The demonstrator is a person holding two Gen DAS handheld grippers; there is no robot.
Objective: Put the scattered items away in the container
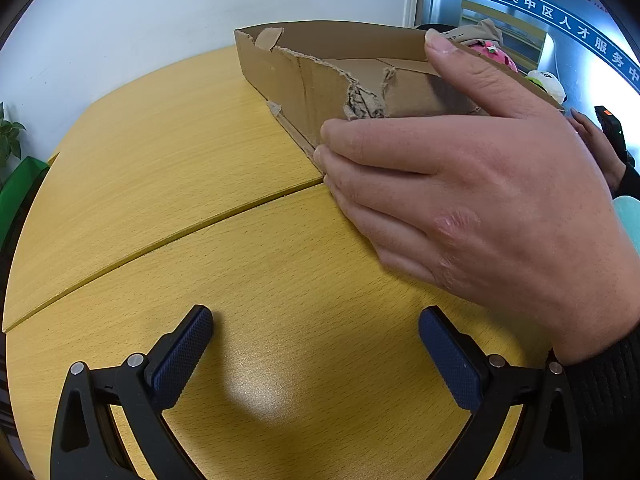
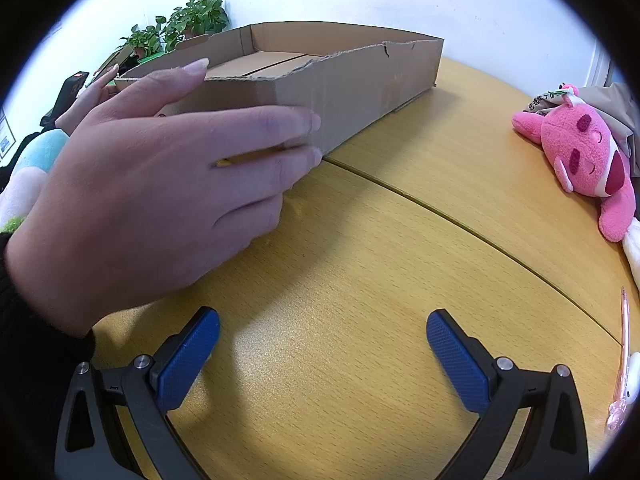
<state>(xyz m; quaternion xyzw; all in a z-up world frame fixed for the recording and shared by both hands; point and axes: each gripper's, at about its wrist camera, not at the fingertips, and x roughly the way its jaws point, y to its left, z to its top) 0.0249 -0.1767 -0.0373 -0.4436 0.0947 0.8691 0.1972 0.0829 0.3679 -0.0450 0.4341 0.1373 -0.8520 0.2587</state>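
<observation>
A shallow, torn cardboard box [image 1: 288,68] [image 2: 360,80] sits on the yellow wooden table [image 1: 180,208] [image 2: 380,260]. A person's hand [image 1: 480,192] [image 2: 160,184] grips the box's near corner, thumb over the rim. A pink plush toy [image 2: 584,156] lies on the table at the right; its top [image 1: 496,54] shows behind the box. A white and green plush [image 1: 548,84] sits beyond the box. My left gripper [image 1: 316,332] and right gripper [image 2: 324,334] both hover open over bare table, holding nothing.
A pink pen [image 2: 622,360] lies near the right table edge. A pale blue and white plush [image 2: 32,168] sits at the left. Potted plants [image 2: 184,24] stand behind the box. A second hand [image 1: 596,148] holds a black device. A seam [image 1: 160,236] crosses the table.
</observation>
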